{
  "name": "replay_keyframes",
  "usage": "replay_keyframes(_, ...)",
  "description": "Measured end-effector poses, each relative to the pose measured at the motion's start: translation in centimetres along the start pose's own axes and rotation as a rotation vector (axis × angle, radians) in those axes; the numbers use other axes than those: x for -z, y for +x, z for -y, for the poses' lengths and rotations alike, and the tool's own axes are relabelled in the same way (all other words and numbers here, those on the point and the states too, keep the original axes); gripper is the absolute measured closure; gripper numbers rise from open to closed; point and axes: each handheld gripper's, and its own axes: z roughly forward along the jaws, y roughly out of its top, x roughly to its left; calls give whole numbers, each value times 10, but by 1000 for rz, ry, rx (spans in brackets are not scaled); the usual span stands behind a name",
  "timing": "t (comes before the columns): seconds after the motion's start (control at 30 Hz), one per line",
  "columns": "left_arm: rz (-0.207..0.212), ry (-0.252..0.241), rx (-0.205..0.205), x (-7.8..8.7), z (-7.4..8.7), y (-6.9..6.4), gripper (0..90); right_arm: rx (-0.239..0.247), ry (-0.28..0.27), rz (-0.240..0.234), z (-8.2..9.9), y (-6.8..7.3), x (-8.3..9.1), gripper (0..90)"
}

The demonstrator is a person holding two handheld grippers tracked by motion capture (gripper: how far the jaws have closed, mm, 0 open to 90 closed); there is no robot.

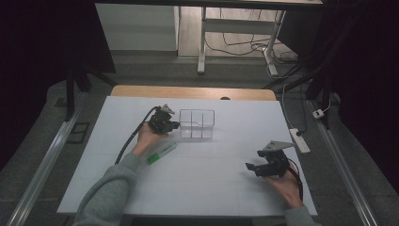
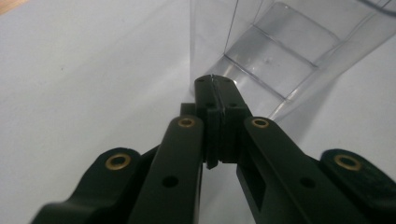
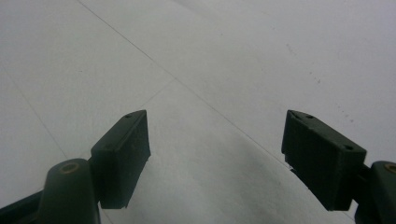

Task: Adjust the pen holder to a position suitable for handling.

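1. Lower right of the high view: right gripper (image 1: 263, 165), jaws apart, empty.
2. Centre left: left gripper (image 1: 173, 125), jaws together, touching the clear divided box (image 1: 197, 123).
3. Green pen (image 1: 161, 152) lies just beside the box, apparently not yet placed.

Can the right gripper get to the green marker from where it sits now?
Probably yes. The right gripper is open, with bare white table between it and the green marker. The left hand lies close beside the marker, so it might crowd the approach.

A white-topped table (image 1: 197, 179) stands on grey floor (image 1: 42, 141), dark curtains (image 1: 42, 37) either side, cables (image 1: 244, 47) beyond.
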Motion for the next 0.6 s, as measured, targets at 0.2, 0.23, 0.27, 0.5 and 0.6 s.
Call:
replay_keyframes(0.2, -2, -6, -3, 5, 1, 2, 880, 0, -3, 1, 0, 0, 1, 230)
replay_keyframes(0.23, 0, -9, -4, 8, 2, 2, 886, 0, -4, 0, 0, 0, 1, 230)
replay_keyframes(0.27, 2, -11, -7, 11, 2, 2, 887, 0, -2, 1, 0, -1, 1, 229)
replay_keyframes(0.5, -3, -28, -4, 41, 17, -2, 862, -7, -8, -2, 0, -1, 1, 229)
replay_keyframes(0.6, -10, -35, 25, 56, 23, -3, 727, -4, -5, -4, 0, -1, 1, 229)
